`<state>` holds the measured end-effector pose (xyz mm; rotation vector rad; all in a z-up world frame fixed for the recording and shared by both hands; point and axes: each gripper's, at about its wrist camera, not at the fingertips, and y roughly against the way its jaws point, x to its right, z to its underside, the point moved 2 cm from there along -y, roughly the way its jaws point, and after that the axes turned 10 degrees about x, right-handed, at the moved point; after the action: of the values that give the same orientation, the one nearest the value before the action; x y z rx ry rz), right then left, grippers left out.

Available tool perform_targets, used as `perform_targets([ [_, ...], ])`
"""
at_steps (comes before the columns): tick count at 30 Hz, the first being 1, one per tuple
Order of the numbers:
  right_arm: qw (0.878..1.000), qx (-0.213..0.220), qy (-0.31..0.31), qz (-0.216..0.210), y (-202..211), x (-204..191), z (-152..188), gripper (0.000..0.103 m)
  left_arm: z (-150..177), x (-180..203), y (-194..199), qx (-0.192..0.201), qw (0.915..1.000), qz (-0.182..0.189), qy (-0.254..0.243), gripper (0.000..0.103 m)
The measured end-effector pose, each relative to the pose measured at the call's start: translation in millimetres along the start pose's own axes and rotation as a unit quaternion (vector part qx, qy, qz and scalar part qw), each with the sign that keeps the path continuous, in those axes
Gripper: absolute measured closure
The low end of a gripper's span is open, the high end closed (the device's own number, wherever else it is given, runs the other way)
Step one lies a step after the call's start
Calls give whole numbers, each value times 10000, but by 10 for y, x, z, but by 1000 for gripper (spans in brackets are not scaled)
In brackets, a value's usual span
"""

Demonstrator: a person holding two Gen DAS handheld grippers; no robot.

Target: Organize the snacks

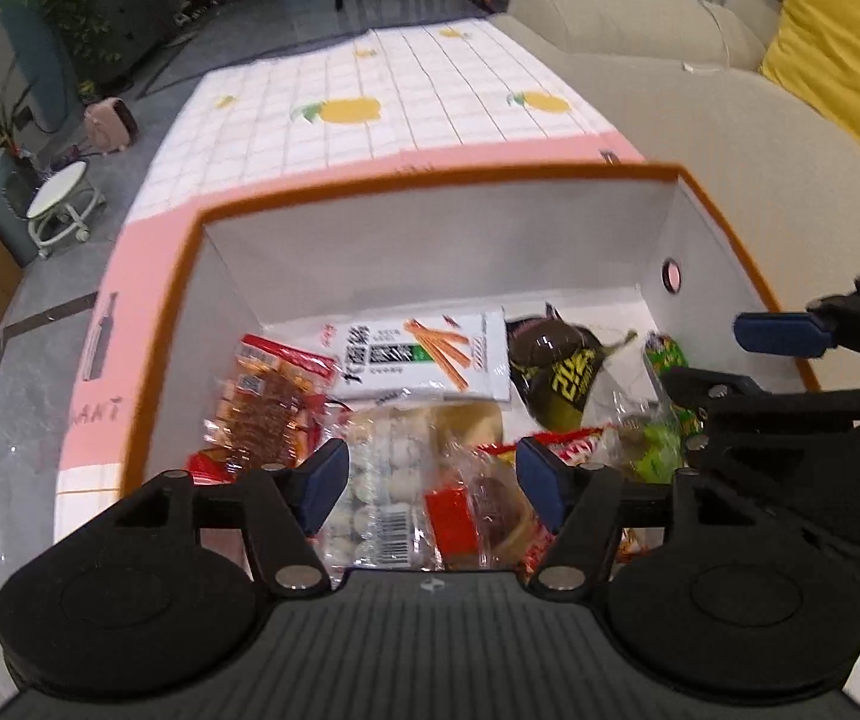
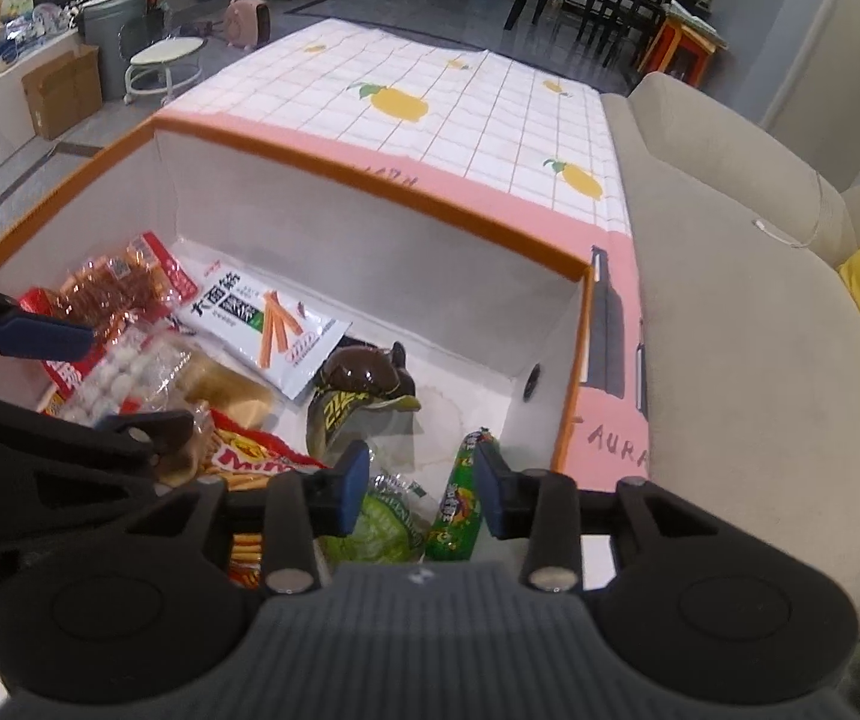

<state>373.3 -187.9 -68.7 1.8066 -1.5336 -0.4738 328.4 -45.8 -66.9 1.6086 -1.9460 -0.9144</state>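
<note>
On the table, a white box with an orange rim [image 1: 430, 175] sits on a cloth with yellow lemons [image 1: 369, 102]. The box holds the snacks. A white pack with orange sticks [image 1: 423, 360] lies near the back wall. A dark brown pack [image 2: 357, 387] lies beside it. A red pack [image 1: 267, 402] sits on the left side.

The left gripper [image 1: 430, 483] hangs over a clear bag of white balls [image 1: 381, 480]. Its jaws are open, with nothing held between them. The right gripper [image 2: 420, 495] hangs over a green pack [image 2: 381, 531] and a long green tube snack [image 2: 457, 507]. Its jaws are open too, and I cannot see them pressing on anything.

A beige sofa [image 2: 730, 300] stands just beside the table, with a yellow pillow [image 1: 838, 42] on it. A small white stool [image 2: 165, 60] and a cardboard box [image 2: 60, 90] are on the floor, well apart from the table.
</note>
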Motion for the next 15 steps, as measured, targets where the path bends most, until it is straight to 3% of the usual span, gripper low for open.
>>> perform_targets([
  [7,9993,298,-219,84,276,67,-117,48,-137,-137,361,426,9981,-247,363,28],
  [11,9975,569,-406,104,511,105,-205,31,-197,-192,648,853,9944,-365,497,28],
  [15,9941,845,-680,85,781,146,-271,26,-205,-241,969,1364,9872,-551,615,28],
])
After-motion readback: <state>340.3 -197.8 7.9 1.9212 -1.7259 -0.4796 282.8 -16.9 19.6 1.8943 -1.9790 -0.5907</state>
